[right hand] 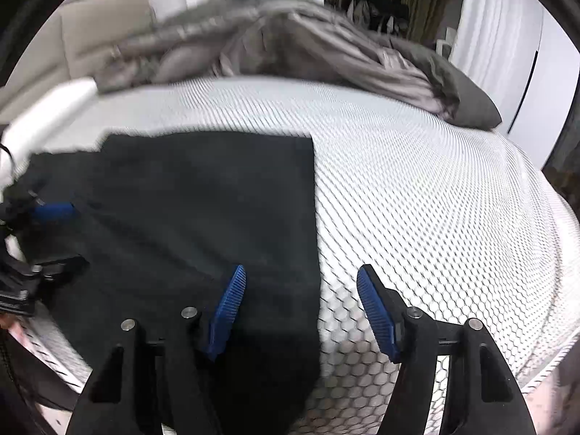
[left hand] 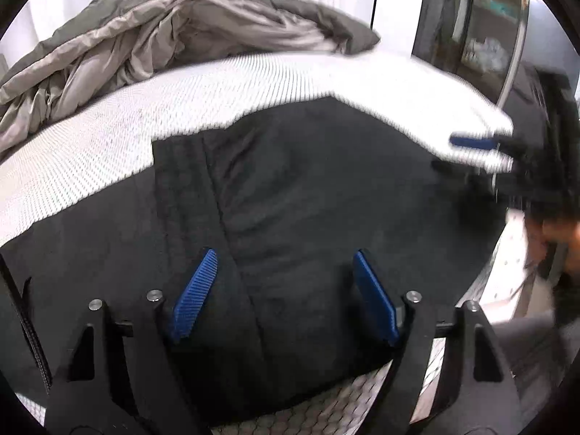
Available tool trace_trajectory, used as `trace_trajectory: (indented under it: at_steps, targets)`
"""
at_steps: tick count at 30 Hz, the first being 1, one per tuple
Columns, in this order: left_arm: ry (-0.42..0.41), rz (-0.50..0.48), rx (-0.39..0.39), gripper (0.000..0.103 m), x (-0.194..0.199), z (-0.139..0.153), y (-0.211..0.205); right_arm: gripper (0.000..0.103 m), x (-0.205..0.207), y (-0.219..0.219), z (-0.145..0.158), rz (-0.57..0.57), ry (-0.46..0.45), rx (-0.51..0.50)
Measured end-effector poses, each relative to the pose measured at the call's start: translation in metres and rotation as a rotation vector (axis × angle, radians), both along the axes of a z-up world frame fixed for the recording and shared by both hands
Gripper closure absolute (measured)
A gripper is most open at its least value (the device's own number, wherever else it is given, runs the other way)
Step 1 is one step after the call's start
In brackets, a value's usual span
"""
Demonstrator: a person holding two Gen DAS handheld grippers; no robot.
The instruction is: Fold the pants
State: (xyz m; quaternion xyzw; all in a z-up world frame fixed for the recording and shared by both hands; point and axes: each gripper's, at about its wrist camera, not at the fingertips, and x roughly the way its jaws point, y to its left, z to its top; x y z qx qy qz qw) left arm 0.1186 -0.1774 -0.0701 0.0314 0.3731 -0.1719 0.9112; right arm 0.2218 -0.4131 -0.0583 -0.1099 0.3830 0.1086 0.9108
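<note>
Black pants (right hand: 203, 210) lie flat on the white mesh mattress (right hand: 417, 199), in front of the grey duvet (right hand: 290, 36). They look soft, light and limp, so a corner or hem is probably best to pinch. Left gripper (left hand: 284, 290) and right gripper (right hand: 301, 308) both stand wide, holding nothing.

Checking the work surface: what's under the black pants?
The black pants lie flat on a white honeycomb-patterned mattress, visible all around them. The part beneath the fabric is covered.
</note>
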Motion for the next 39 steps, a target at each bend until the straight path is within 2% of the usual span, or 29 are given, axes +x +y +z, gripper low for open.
trace_trajectory:
  at_steps: [2, 5, 6, 8, 10, 11, 13, 16, 17, 20, 22, 23, 24, 25, 26, 27, 28, 33, 36, 39]
  targets:
    - [0.035, -0.012, -0.013, 0.032, 0.013, -0.001, -0.01, 0.037, -0.002, 0.015, 0.006, 0.057, -0.012, 0.052]
    - [0.043, -0.009, 0.041, 0.038, 0.029, -0.012, -0.021, 0.037, 0.0, 0.048, -0.012, 0.148, 0.059, 0.087]
    - [0.057, -0.012, 0.038, 0.041, 0.031, -0.013, -0.02, 0.037, 0.004, 0.057, -0.021, 0.165, 0.083, 0.047]
    - [0.071, -0.025, 0.013, 0.044, 0.03, -0.01, -0.008, 0.038, 0.001, 0.063, -0.035, 0.173, 0.05, -0.062]
    - [0.091, 0.011, -0.006, 0.045, 0.026, -0.009, 0.013, 0.038, 0.0, 0.05, -0.033, 0.132, 0.037, -0.074]
    - [0.111, 0.015, -0.035, 0.045, 0.024, -0.009, 0.024, 0.037, 0.0, 0.034, -0.03, 0.087, 0.032, -0.08]
    - [0.111, 0.061, -0.042, 0.046, 0.019, -0.003, 0.039, 0.036, 0.003, 0.009, -0.029, 0.001, 0.016, -0.114]
    - [0.066, 0.095, -0.095, 0.046, 0.023, 0.017, 0.052, 0.039, -0.002, -0.005, -0.016, -0.029, 0.012, -0.008]
    - [0.056, 0.105, -0.118, 0.046, 0.029, 0.022, 0.052, 0.039, -0.002, 0.0, -0.012, -0.03, -0.003, -0.002]
    - [0.062, 0.1, -0.143, 0.046, 0.055, 0.026, 0.039, 0.039, 0.004, 0.036, -0.004, 0.052, 0.003, 0.061]
    - [0.076, 0.089, -0.112, 0.047, 0.074, 0.018, 0.026, 0.039, 0.016, 0.058, -0.008, 0.084, 0.035, 0.097]
    - [0.096, 0.09, -0.09, 0.049, 0.081, 0.012, 0.022, 0.039, 0.025, 0.07, -0.012, 0.093, 0.051, 0.105]
    - [0.122, 0.101, -0.071, 0.056, 0.087, 0.004, 0.022, 0.039, 0.029, 0.078, -0.015, 0.102, 0.064, 0.103]
    - [0.146, 0.107, -0.075, 0.059, 0.093, -0.003, 0.026, 0.039, 0.038, 0.085, -0.021, 0.124, 0.091, 0.099]
    - [0.153, 0.094, -0.097, 0.063, 0.095, -0.006, 0.032, 0.039, 0.039, 0.091, -0.03, 0.147, 0.112, 0.07]
    - [0.157, 0.083, -0.11, 0.075, 0.094, -0.006, 0.038, 0.041, 0.037, 0.094, -0.037, 0.16, 0.103, 0.01]
    - [0.159, 0.094, -0.102, 0.078, 0.094, -0.005, 0.045, 0.041, 0.032, 0.092, -0.041, 0.17, 0.068, -0.024]
    - [0.153, 0.174, -0.08, 0.077, 0.085, 0.008, 0.063, 0.039, 0.04, 0.03, -0.041, -0.072, 0.042, -0.073]
    - [0.101, 0.146, -0.11, 0.077, 0.087, 0.029, 0.052, 0.042, 0.033, 0.017, -0.022, -0.082, 0.005, 0.048]
    - [0.086, 0.116, -0.11, 0.077, 0.1, 0.032, 0.037, 0.042, 0.03, 0.042, -0.009, -0.006, -0.026, 0.101]
